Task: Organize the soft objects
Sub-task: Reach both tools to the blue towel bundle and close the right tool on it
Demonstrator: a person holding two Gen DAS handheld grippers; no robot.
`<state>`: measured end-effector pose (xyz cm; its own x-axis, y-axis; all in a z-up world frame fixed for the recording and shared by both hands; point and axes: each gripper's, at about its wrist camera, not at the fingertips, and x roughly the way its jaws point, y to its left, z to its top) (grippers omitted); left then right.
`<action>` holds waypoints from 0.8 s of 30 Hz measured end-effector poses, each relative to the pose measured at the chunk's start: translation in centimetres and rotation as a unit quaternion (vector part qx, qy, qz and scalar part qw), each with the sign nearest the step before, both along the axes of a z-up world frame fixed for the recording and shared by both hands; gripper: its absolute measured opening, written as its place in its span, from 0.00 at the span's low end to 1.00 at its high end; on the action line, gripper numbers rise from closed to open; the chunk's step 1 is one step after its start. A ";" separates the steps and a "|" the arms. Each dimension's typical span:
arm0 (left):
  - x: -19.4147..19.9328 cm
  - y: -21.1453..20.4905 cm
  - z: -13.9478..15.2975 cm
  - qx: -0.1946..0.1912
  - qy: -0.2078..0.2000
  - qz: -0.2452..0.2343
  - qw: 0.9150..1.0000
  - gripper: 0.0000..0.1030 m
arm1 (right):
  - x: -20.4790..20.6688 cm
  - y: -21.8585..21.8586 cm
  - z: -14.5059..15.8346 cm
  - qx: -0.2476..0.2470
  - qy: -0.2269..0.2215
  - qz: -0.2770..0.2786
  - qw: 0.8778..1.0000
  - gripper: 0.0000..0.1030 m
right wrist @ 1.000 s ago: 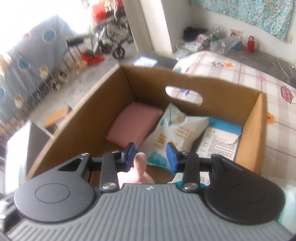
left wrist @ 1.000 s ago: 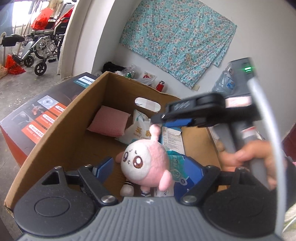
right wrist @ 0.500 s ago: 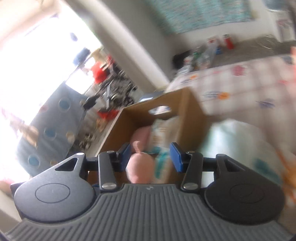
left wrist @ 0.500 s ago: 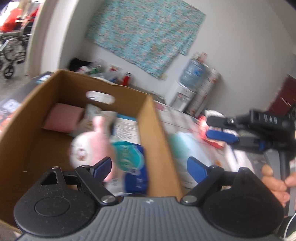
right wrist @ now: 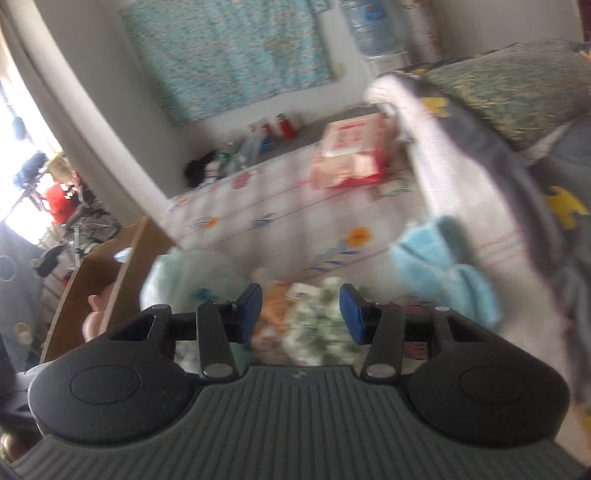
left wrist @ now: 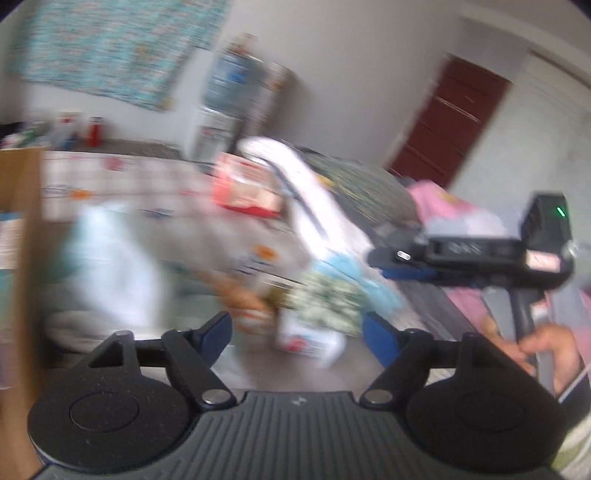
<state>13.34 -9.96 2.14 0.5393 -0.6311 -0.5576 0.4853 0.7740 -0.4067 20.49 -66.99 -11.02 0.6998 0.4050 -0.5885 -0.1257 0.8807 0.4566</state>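
Both tongs, left [left wrist: 295,326] closing and right [right wrist: 301,308] apart, hang empty; green-patterned packet [right wrist: 321,321] lies straight ahead, nearer the right.

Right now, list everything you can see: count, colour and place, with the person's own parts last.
cardboard box: one, brown, left edge of the bed
pink plush: one, pink, inside the box, mostly hidden by its wall
pale green bag: one, blurred, on the sheet beside the box
patterned green-and-white bundle: one, on the sheet just ahead of the right gripper
light blue towel: one, right of that bundle
red-and-pink pack: one, far side of the bed
floral sheet: one, white with orange and blue flowers
teal floral cloth: one, hung on the wall
water jug: one, blue, against the wall
dark red door: one, right background
left gripper: jaws closing, nothing held
right gripper: open, nothing held
hand: one, on the right gripper's handle
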 end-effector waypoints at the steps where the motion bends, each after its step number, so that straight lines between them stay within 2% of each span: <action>1: 0.0 -1.5 -0.5 0.000 0.002 -0.016 1.000 0.68 | 0.2 -1.0 -0.6 -0.004 0.006 -0.006 1.000 0.45; 7: 1.0 -9.5 -3.7 -0.007 0.031 -0.082 0.996 0.43 | 3.1 -5.6 -4.1 -0.021 0.055 -0.026 0.998 0.39; 8: 1.0 -10.7 -4.2 -0.005 0.035 -0.086 0.996 0.41 | 4.0 -5.8 -4.5 -0.025 0.061 -0.025 0.997 0.38; 13: 2.4 -15.3 -5.5 0.000 0.055 -0.093 0.994 0.41 | 6.6 -7.0 -6.1 -0.033 0.085 -0.030 0.995 0.36; 19: 4.2 -18.1 -6.7 0.020 0.044 -0.087 0.995 0.42 | 8.0 -8.1 -5.9 -0.016 0.073 -0.027 0.997 0.36; 24: 5.3 -20.0 -7.7 0.037 0.033 -0.082 0.995 0.56 | 9.8 -8.8 -6.5 -0.006 0.084 -0.030 0.996 0.36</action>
<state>18.62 -29.96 -5.52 0.3928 -0.6633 -0.6370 0.5817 0.7157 -0.3866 30.28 -75.78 -17.52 0.6137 0.3576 -0.7039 0.0039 0.8902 0.4556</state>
